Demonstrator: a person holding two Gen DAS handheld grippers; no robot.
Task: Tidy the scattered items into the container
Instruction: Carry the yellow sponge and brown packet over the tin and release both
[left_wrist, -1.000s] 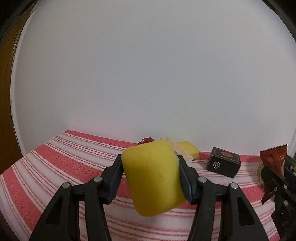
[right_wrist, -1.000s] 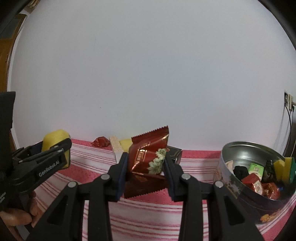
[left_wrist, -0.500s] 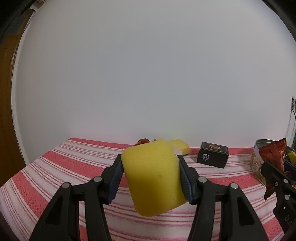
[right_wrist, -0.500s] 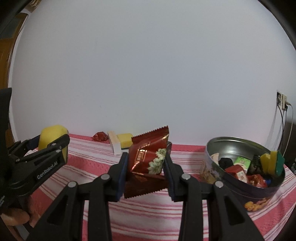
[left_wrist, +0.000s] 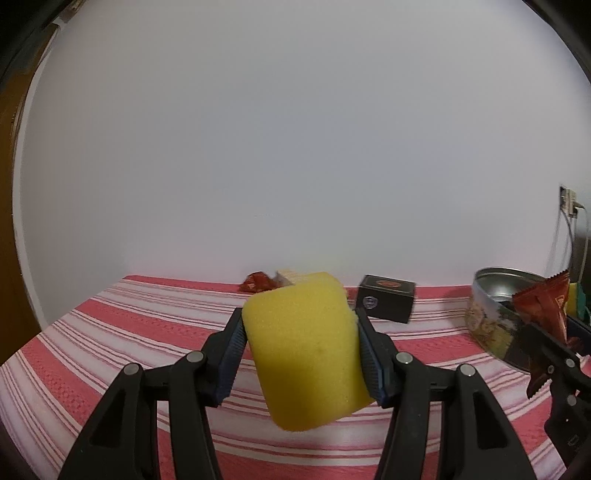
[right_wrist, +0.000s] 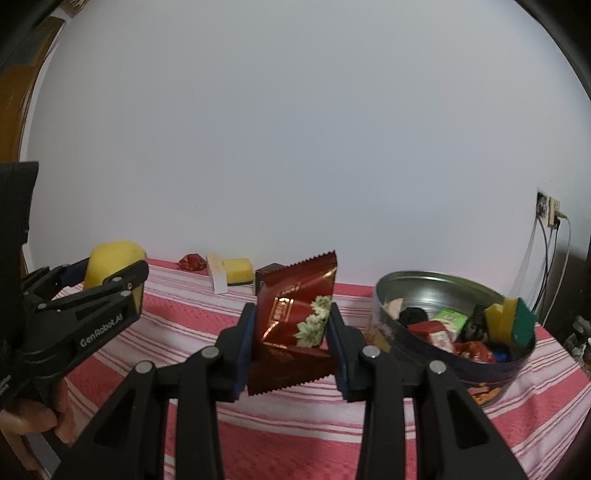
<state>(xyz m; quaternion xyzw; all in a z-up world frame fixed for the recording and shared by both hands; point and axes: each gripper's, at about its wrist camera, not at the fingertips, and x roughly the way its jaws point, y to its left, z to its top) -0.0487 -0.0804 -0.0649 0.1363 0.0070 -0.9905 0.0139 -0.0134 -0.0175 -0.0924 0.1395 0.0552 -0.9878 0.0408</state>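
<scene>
A yellow sponge (left_wrist: 308, 349) is clamped between the pads of the left gripper (left_wrist: 300, 347), tilted and held clear of the striped red cloth (left_wrist: 110, 343). A red snack packet (right_wrist: 295, 325) is pinched upright between the pads of the right gripper (right_wrist: 291, 341). In the right wrist view, the round metal tin (right_wrist: 424, 291) stands on the cloth at three o'clock of the packet, near it, already holding wrappers and a green-backed sponge (right_wrist: 511, 321). At eleven o'clock, by the wall, a black box (right_wrist: 267, 273), a second yellow sponge (right_wrist: 239, 270), a pale bar (right_wrist: 217, 272) and a red candy (right_wrist: 192, 261) are seen. At nine o'clock the left gripper is seen with a hand (right_wrist: 35, 417) beneath.
</scene>
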